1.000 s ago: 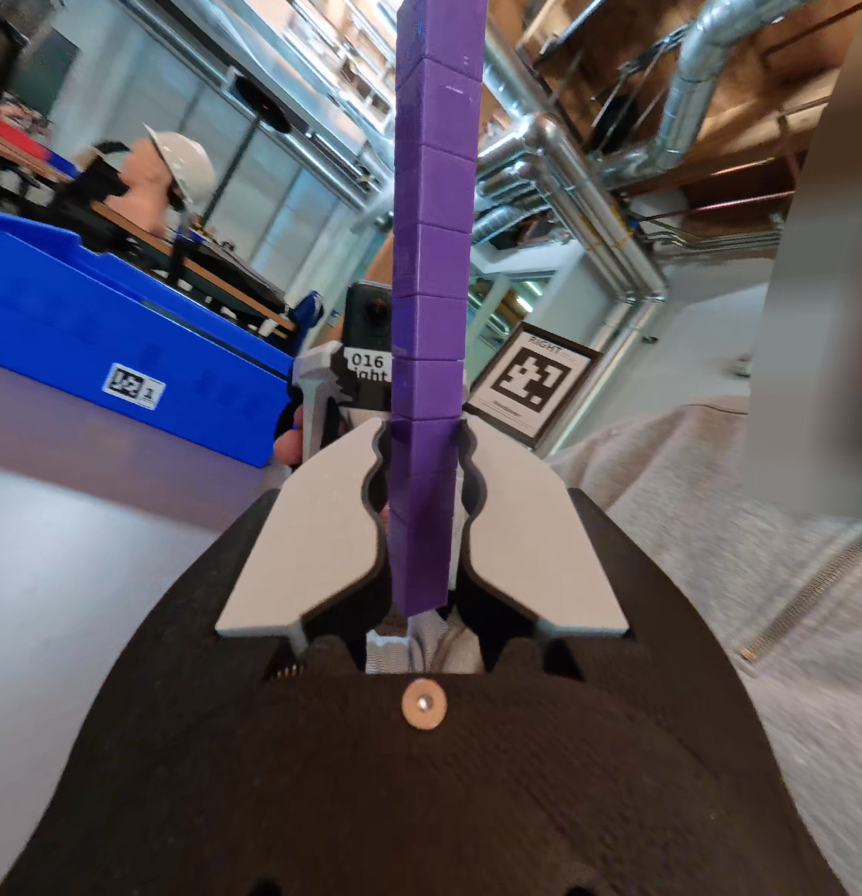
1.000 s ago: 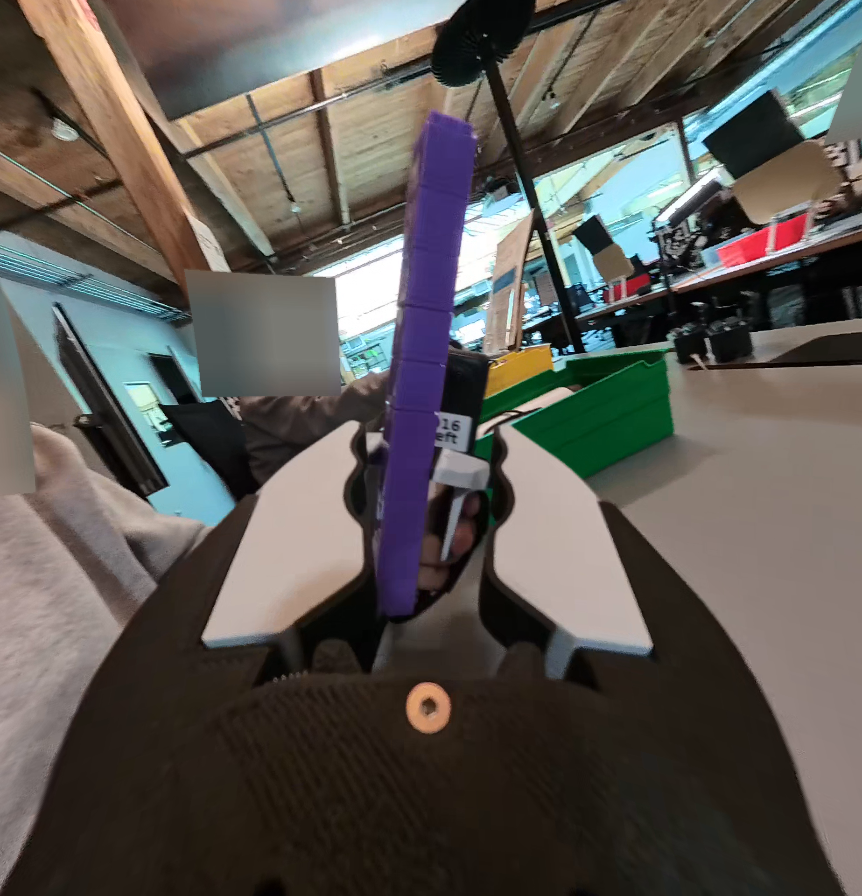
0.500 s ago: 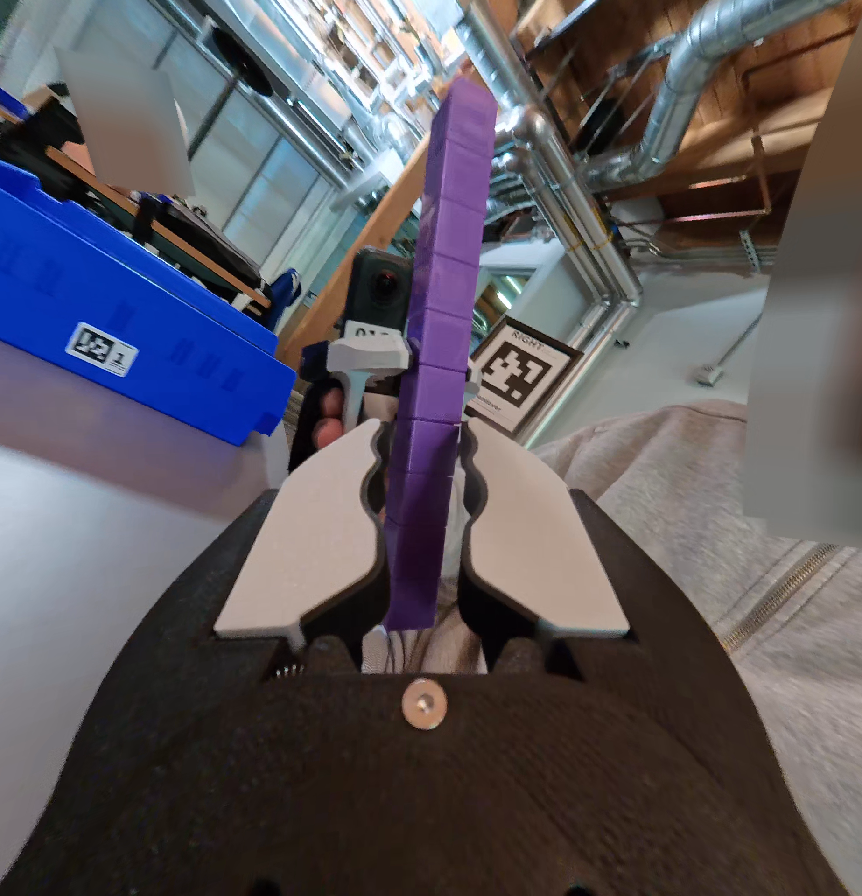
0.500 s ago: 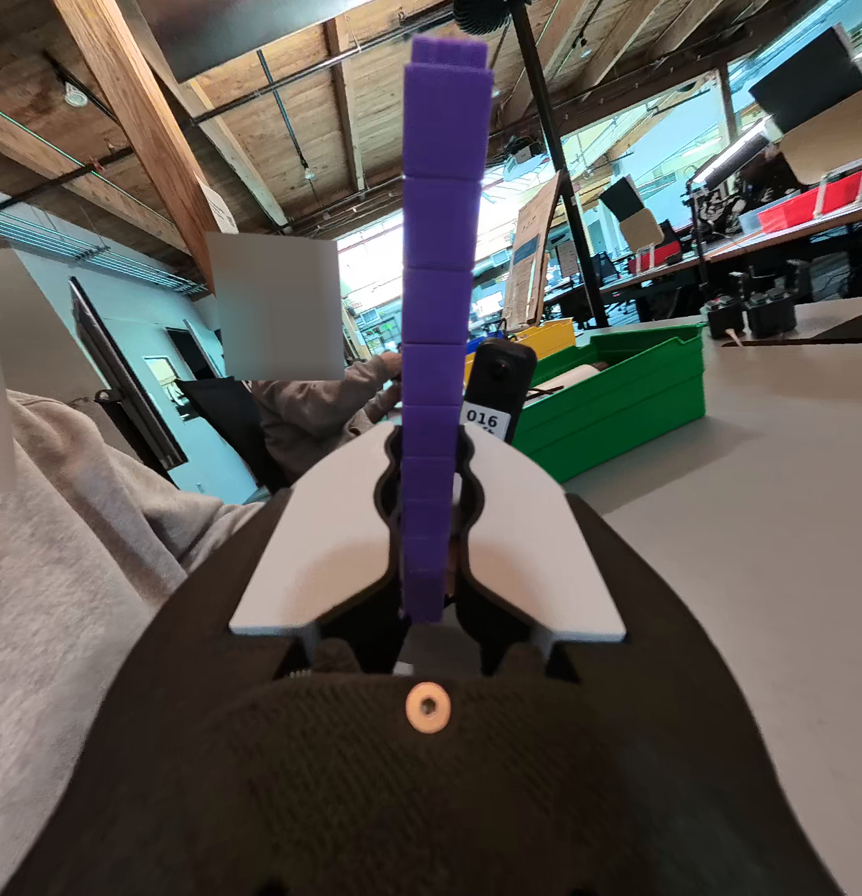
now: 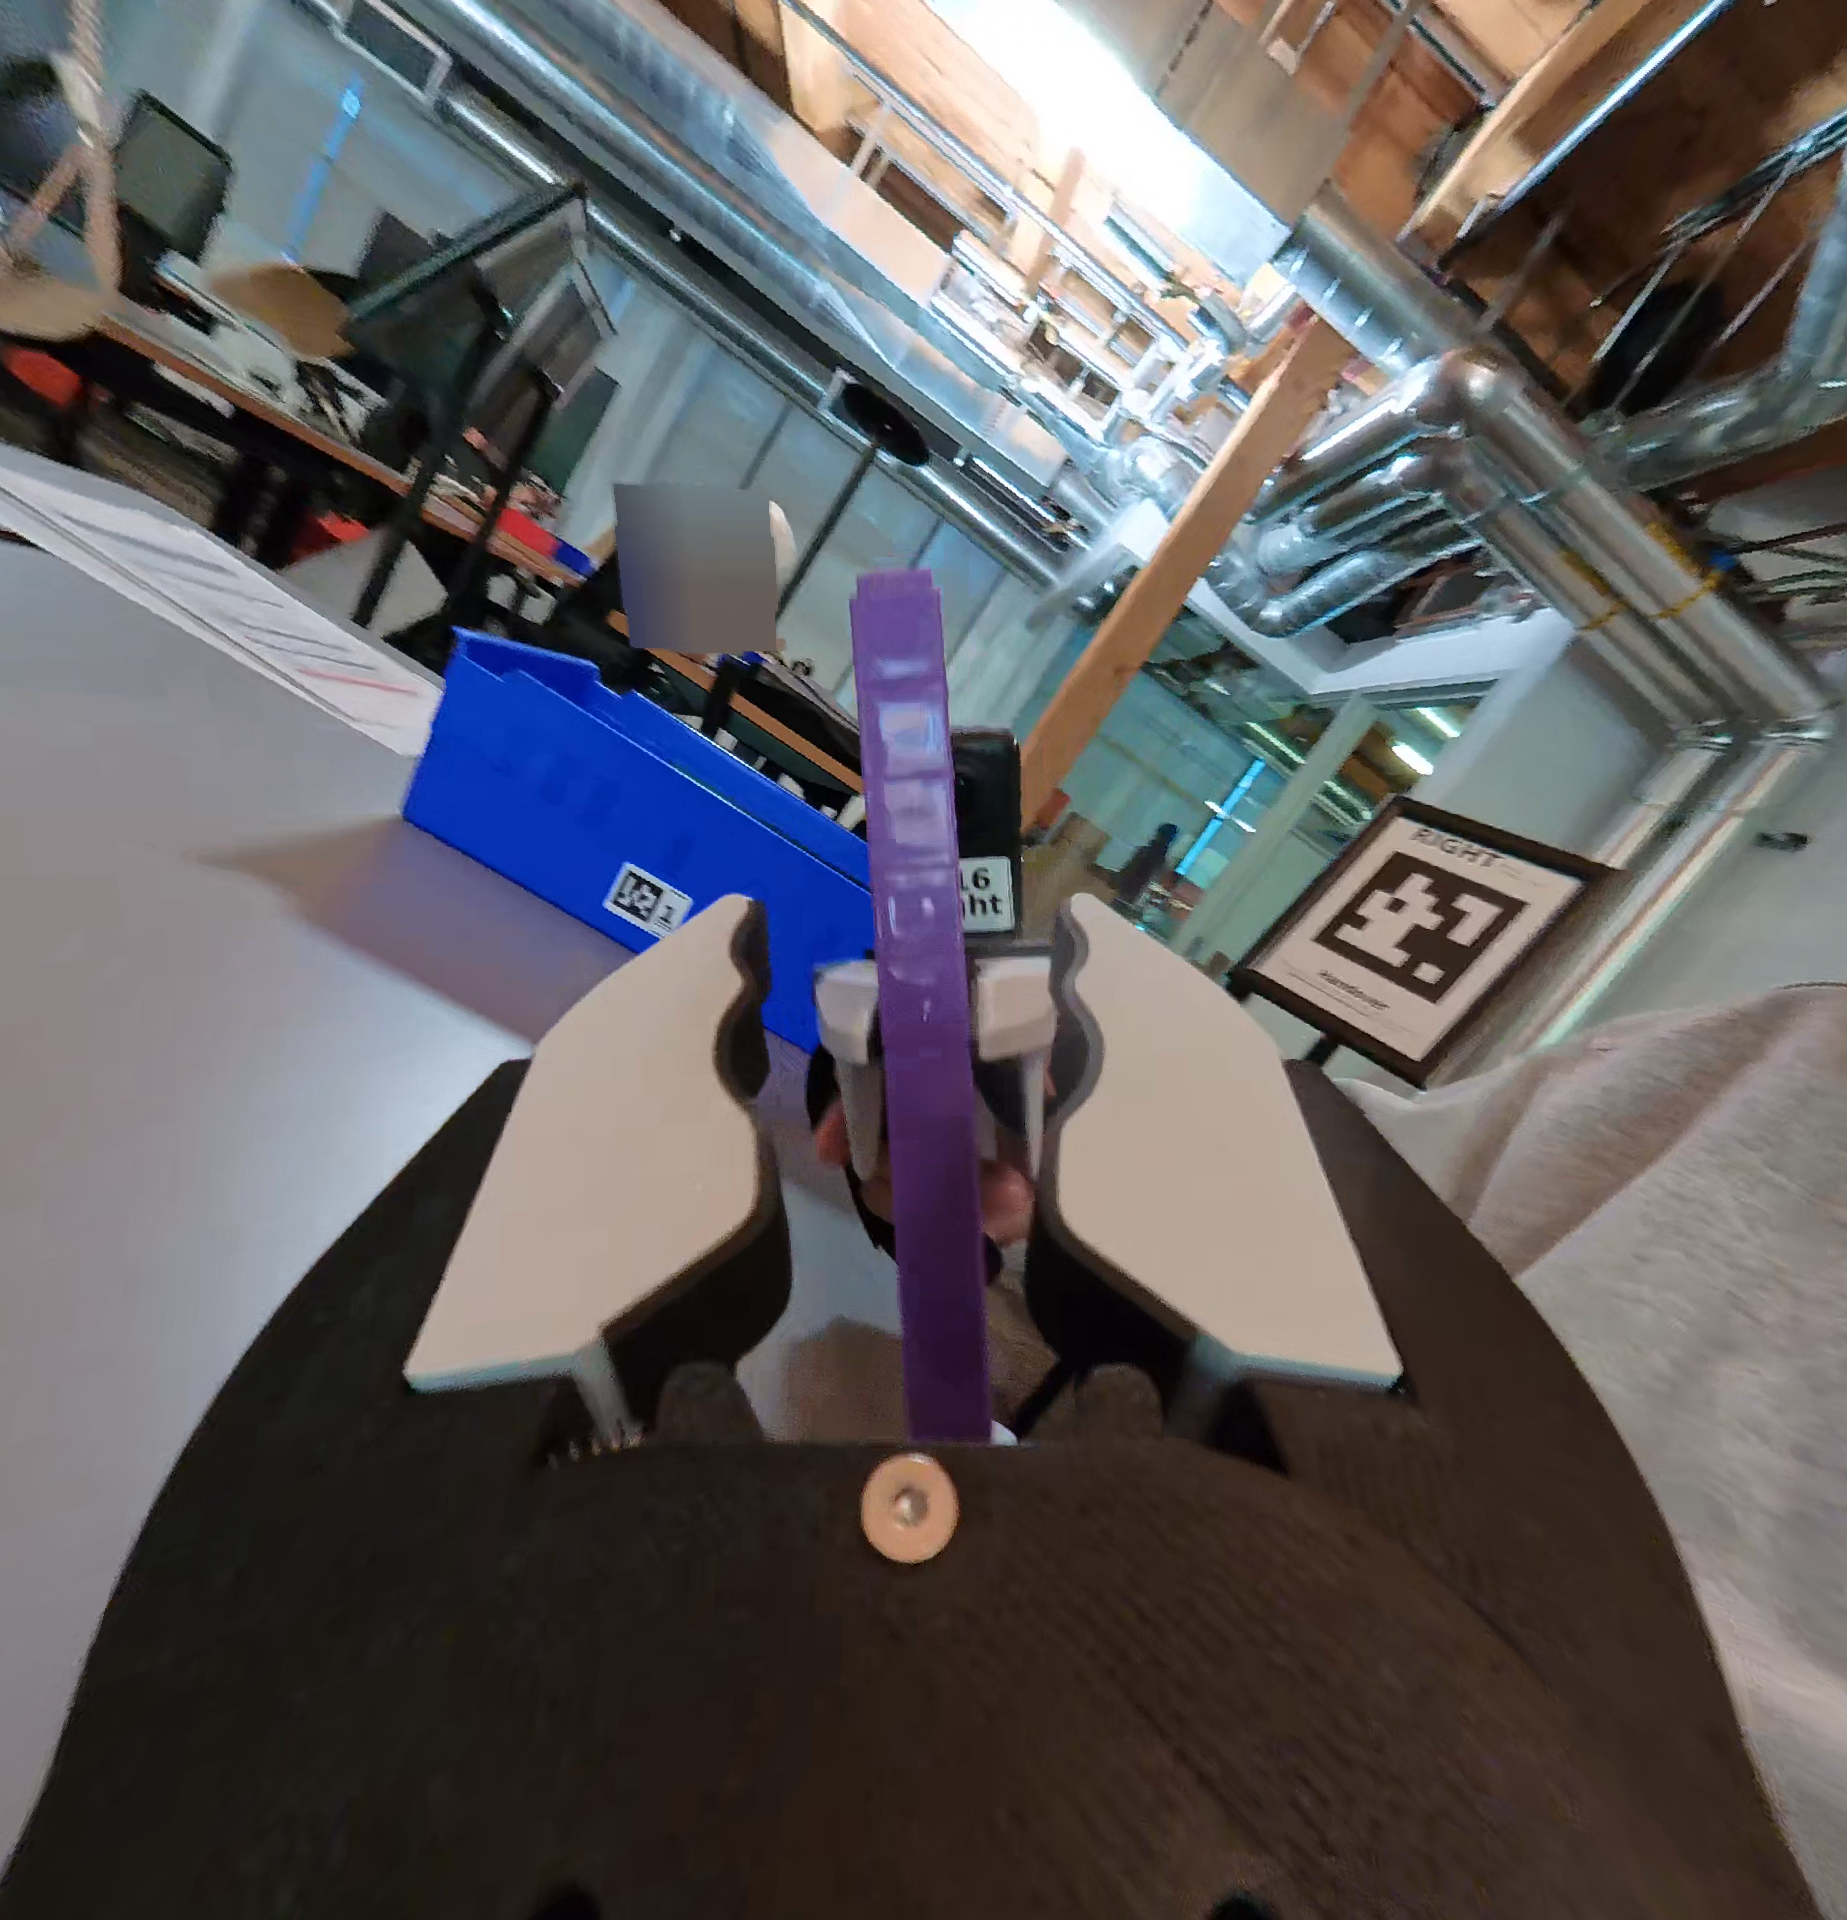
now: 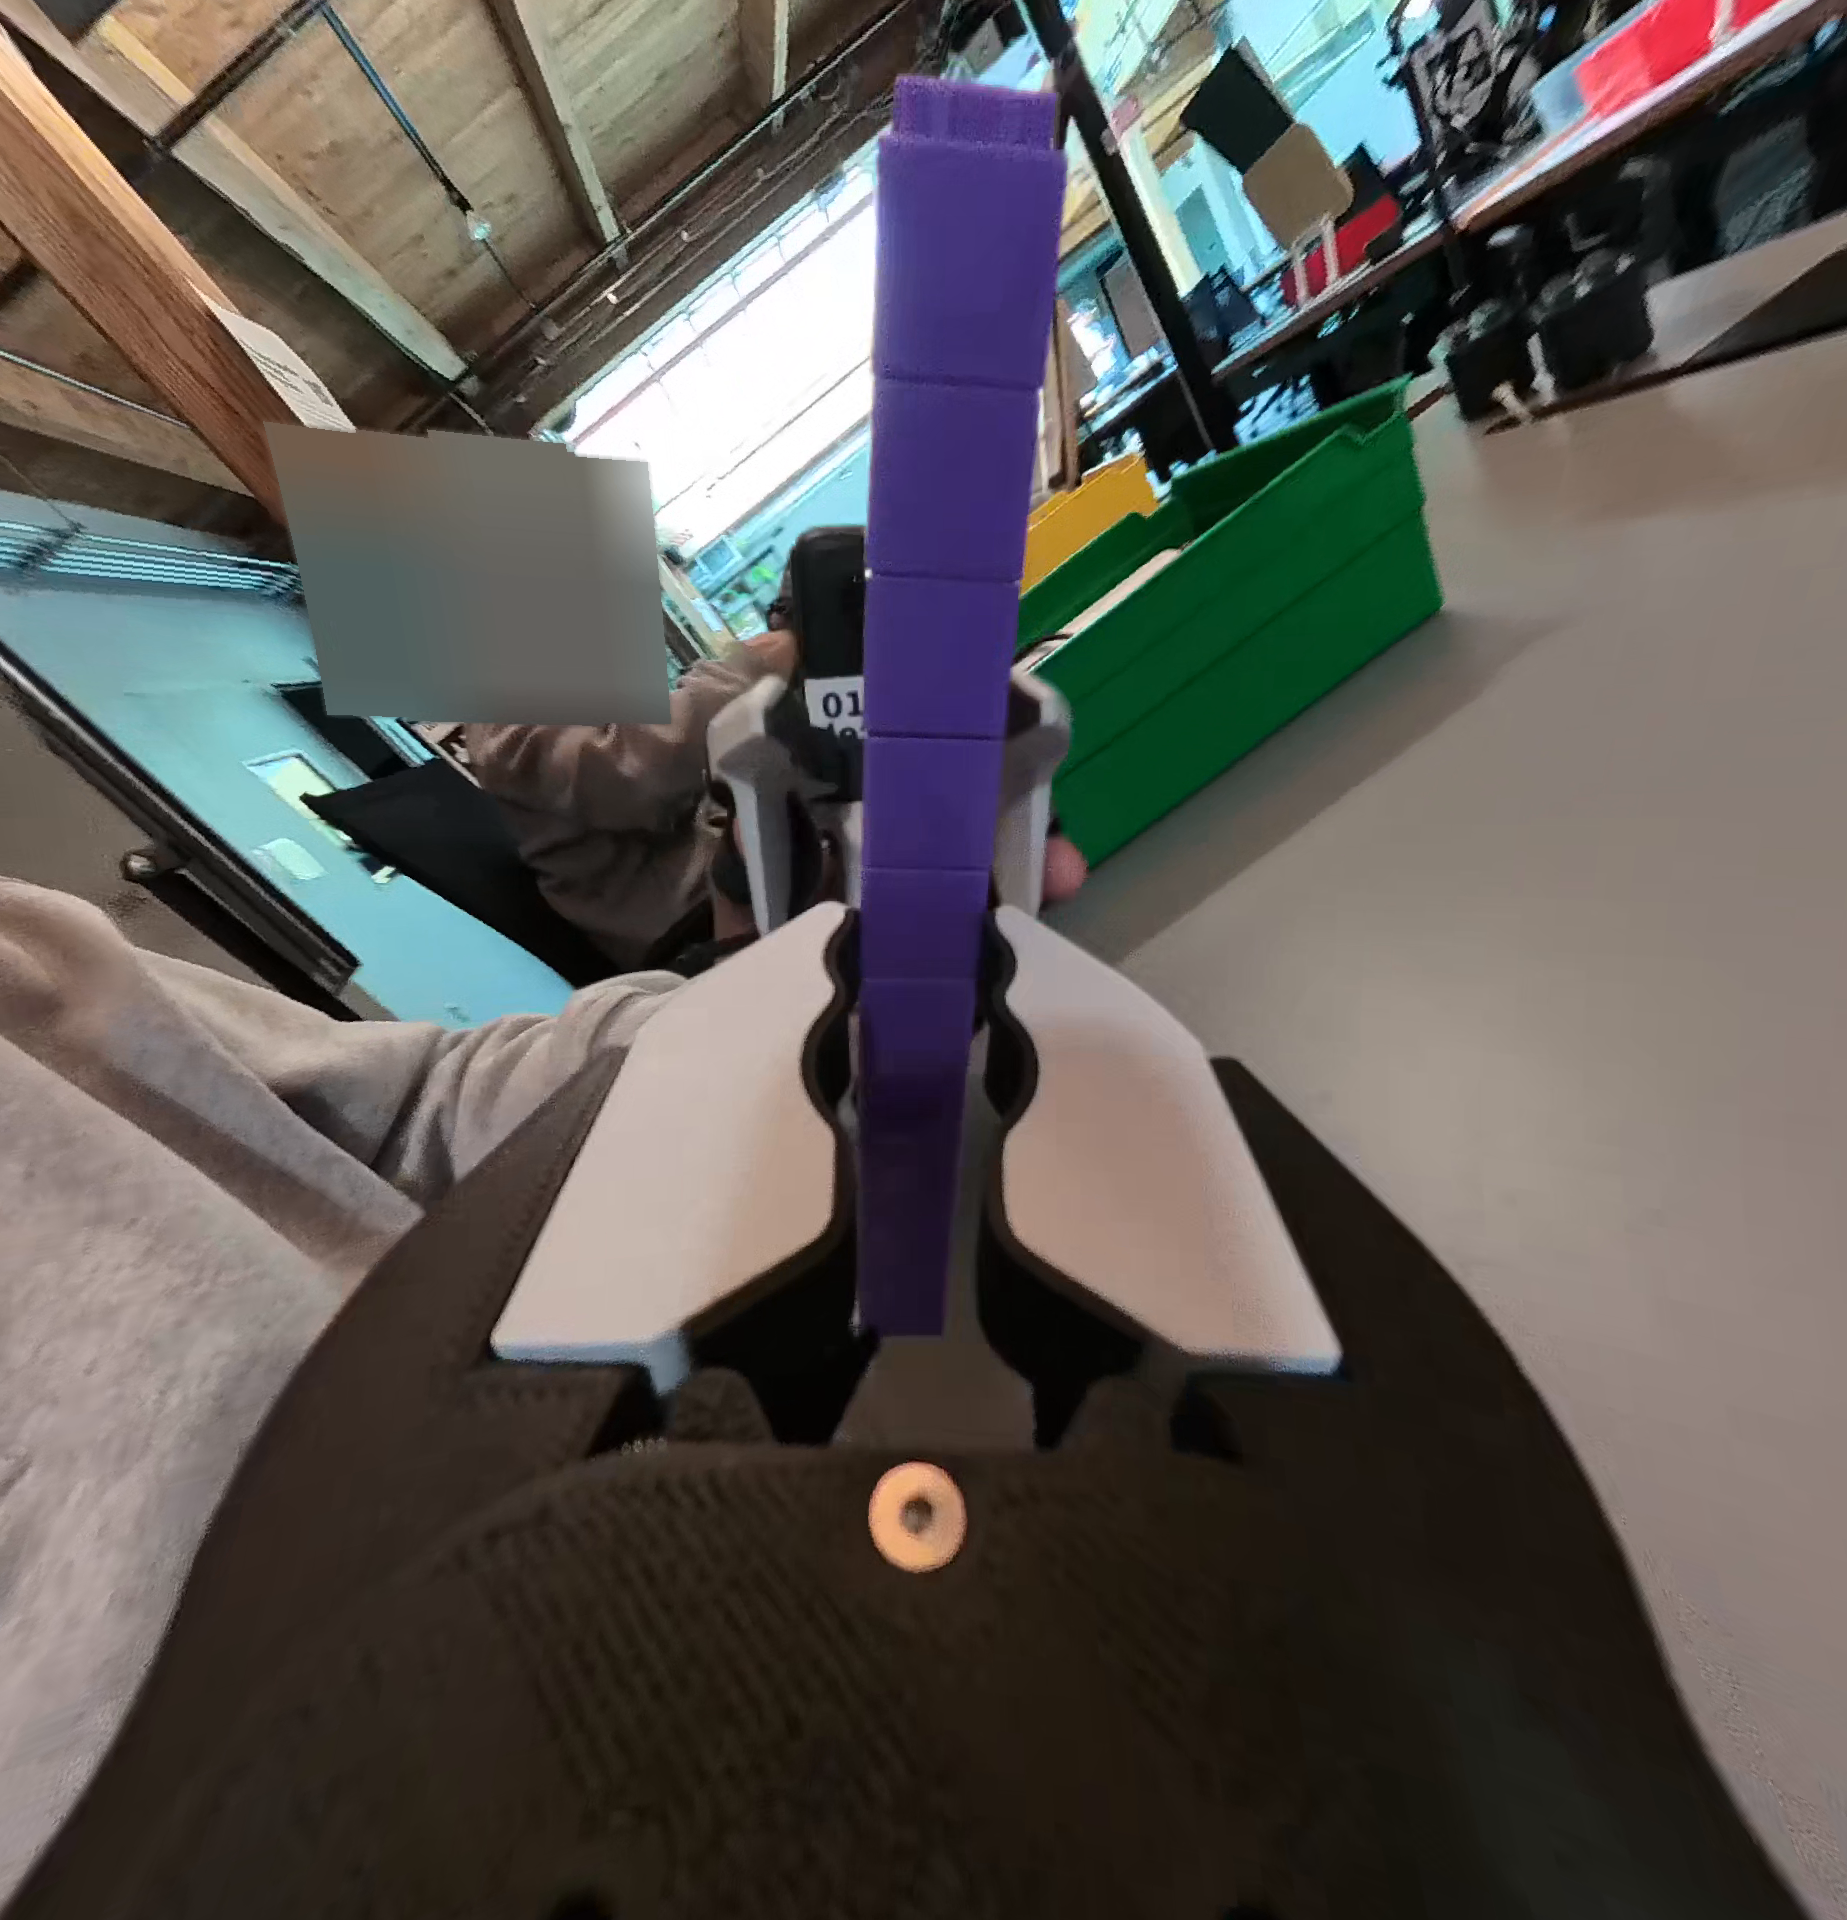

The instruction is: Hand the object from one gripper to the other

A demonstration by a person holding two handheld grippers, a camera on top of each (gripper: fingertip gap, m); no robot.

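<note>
A long purple stick of joined blocks (image 6: 950, 468) stands upright between the grippers. My right gripper (image 6: 921, 925) is shut on its lower part. In the left wrist view the stick (image 5: 924, 1143) stands in the gap of my left gripper (image 5: 911, 914), which is open with its fingers clear of the stick on both sides. The right gripper (image 5: 929, 1008) shows beyond it, clamped on the stick. The open left gripper (image 6: 893, 758) shows behind the stick in the right wrist view.
A blue bin (image 5: 586, 790) and a sheet of paper (image 5: 202, 613) lie on the grey table (image 5: 171, 1039). A green bin (image 6: 1262, 644) and a yellow bin (image 6: 1090, 514) stand on the right. A framed marker board (image 5: 1418, 925) and a grey sleeve (image 6: 171, 1091) are close by. One gripper's finger ends stand about 4 cm off the other's.
The right gripper closed on the purple stick while the left still held it. The left gripper has since opened and let go, so the stick is now held by the right alone.
</note>
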